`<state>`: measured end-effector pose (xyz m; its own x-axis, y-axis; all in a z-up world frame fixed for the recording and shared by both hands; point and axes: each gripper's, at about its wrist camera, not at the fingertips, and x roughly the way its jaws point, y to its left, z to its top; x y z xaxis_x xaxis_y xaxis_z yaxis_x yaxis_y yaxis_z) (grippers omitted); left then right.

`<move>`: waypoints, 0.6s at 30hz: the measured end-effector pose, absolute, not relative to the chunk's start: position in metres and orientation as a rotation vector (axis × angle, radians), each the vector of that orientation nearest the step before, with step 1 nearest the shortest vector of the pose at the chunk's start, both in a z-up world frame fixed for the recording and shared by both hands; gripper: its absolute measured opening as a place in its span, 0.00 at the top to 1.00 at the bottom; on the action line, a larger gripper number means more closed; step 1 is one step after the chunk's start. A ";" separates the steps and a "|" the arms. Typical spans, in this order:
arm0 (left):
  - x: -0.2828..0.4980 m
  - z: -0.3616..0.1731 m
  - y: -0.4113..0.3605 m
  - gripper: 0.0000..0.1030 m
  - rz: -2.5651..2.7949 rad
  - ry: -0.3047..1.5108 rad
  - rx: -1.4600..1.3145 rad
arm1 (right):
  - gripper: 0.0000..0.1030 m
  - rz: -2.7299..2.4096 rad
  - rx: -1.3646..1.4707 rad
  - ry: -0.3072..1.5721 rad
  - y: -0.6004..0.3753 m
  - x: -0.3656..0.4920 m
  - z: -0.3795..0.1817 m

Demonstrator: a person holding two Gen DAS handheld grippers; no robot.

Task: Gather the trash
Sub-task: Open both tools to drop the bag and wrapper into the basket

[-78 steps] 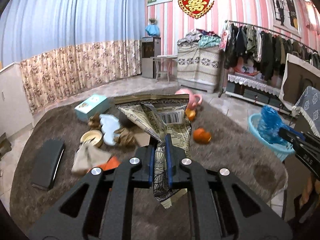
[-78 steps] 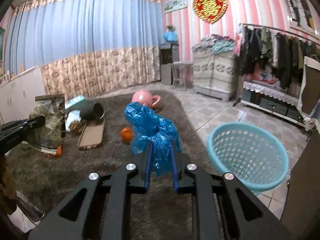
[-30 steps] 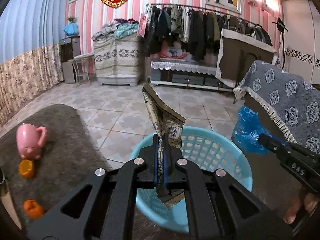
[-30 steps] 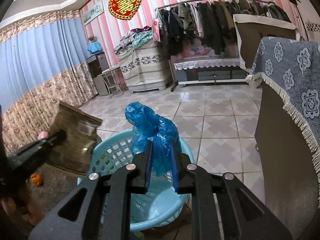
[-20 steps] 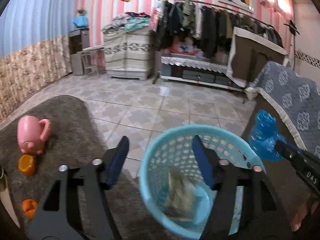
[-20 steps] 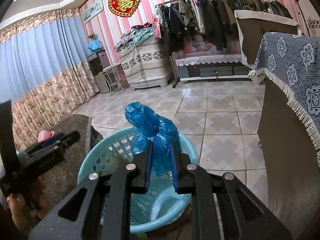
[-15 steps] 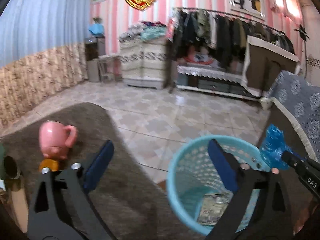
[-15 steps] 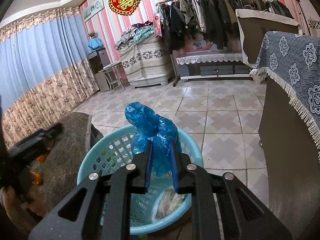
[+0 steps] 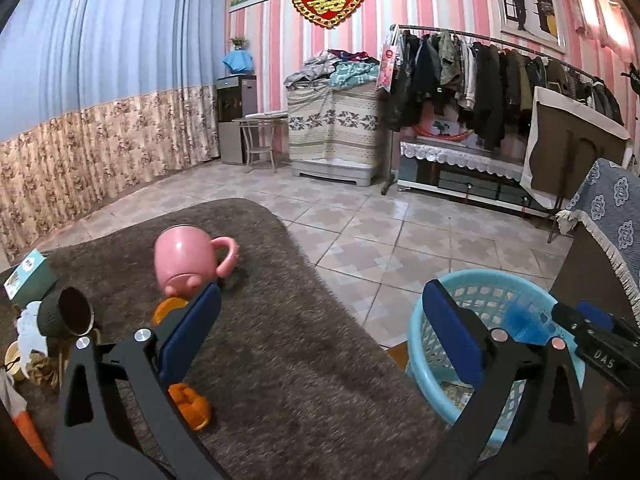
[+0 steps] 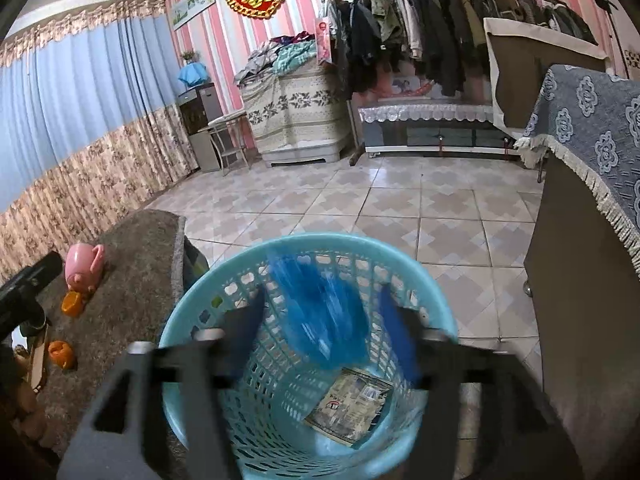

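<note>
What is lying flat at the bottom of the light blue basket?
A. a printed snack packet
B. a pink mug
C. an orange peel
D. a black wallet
A: the right wrist view shows a printed snack packet lying on the bottom of the light blue basket, under the blue plastic bag dropping between the right gripper's opening jaws.

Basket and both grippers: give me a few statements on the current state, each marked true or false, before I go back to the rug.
1. A printed wrapper lies inside the blue basket. True.
2. The right gripper is clamped on the blue plastic bag. False: its jaws are opening and the bag is loose between them, over the basket.
3. The left gripper holds nothing. True.
4. The pink mug is in the basket. False: it lies on the grey rug.
</note>
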<state>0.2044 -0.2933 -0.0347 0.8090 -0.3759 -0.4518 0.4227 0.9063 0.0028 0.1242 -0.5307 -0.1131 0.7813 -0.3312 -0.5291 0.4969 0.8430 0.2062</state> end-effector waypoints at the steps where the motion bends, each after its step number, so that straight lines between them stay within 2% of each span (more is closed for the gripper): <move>1: 0.203 -0.033 -0.291 0.05 -0.424 0.459 0.104 | 0.29 -0.455 0.342 0.507 -0.529 0.126 -0.113; 3: 0.199 -0.030 -0.286 0.05 -0.412 0.449 0.100 | 0.21 -0.450 0.327 0.508 -0.524 0.128 -0.112; 8: 0.195 -0.026 -0.270 0.05 -0.389 0.445 0.086 | 0.11 -0.446 0.291 0.496 -0.516 0.126 -0.104; 18: 0.179 -0.006 -0.222 0.05 -0.306 0.392 0.064 | 0.10 -0.377 0.252 0.445 -0.488 0.118 -0.080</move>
<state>0.1791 -0.2221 -0.0063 0.8789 -0.2812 -0.3853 0.3058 0.9521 0.0026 0.1181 -0.4884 -0.0803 0.8355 -0.2979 -0.4617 0.4063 0.9006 0.1542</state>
